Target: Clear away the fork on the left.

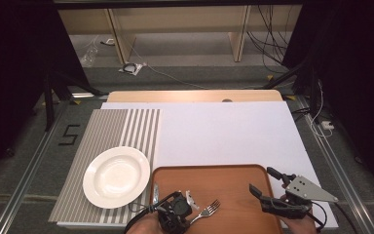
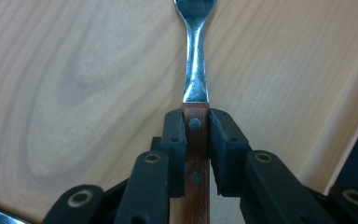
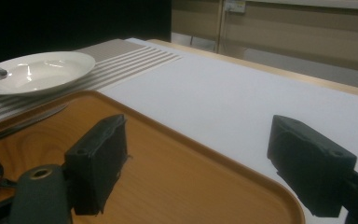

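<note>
- Wood-handled fork [image 2: 196,116] clamped between the left gripper's [image 2: 196,126] pads, tines pointing away, over the near left part of the wooden tray [image 1: 224,180].
- Right gripper [image 1: 268,181] at the tray's near right edge, jaws spread wide, holding nothing.
- White plate [image 1: 117,176] on the striped mat [image 1: 107,127], left of the tray.

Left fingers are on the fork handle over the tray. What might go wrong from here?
The left gripper pinches the fork only by its narrow wooden handle end, so the long steel part may droop or twist. Its tines sit low over the tray and may scrape. The white plate lies close on the left.
</note>
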Motion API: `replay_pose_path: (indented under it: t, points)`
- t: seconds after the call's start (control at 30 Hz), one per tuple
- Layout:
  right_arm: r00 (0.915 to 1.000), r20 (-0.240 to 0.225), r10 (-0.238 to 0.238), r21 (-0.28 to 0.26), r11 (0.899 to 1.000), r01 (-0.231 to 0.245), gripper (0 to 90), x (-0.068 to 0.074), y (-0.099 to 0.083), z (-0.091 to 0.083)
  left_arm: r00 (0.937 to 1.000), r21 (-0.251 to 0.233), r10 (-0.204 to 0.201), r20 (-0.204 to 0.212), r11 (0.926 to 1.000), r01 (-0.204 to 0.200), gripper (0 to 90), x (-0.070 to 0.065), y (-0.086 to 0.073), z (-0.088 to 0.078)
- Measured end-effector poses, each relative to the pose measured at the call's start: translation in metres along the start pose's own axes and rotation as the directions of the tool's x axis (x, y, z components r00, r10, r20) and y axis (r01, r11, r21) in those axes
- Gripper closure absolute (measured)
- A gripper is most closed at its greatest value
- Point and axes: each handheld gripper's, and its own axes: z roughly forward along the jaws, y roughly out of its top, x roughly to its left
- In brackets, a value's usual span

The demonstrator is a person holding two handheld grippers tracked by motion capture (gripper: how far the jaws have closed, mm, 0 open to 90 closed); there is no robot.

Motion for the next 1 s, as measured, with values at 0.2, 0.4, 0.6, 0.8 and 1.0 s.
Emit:
replay_pose_path:
  t: [0.2,0.4,0.6,0.8,1.0]
  points:
    - [1.0,0.0,-0.001,-0.004,1.0,0.001,20.9,0.0,0.0,0.0,1.0,-0.005,-0.001,-0.008,1.0,0.001,64.5,-0.001,0.001,-0.001]
    - [1.0,-0.002,0.0,-0.005,1.0,0.0,20.9,0.001,0.0,0.0,0.9994,-0.063,0.007,-0.035,0.998,-0.01,49.9,-0.006,0.003,-0.008]
    - [1.0,-0.003,-0.001,-0.005,1.0,0.001,20.9,0.001,0.0,0.0,0.9984,-0.135,0.039,-0.041,0.9899,-0.044,59.5,-0.012,0.005,-0.012]
    - [1.0,-0.002,-0.001,0.0,1.0,0.001,21.0,0.001,0.0,0.0,0.9962,-0.177,0.077,-0.041,0.9807,-0.083,76.8,-0.017,0.007,-0.008]
    - [1.0,-0.001,-0.004,-0.001,1.0,0.004,21.1,0.001,0.0,0.0,0.994,-0.166,0.1,-0.045,0.9803,-0.106,85.7,-0.021,0.008,-0.001]
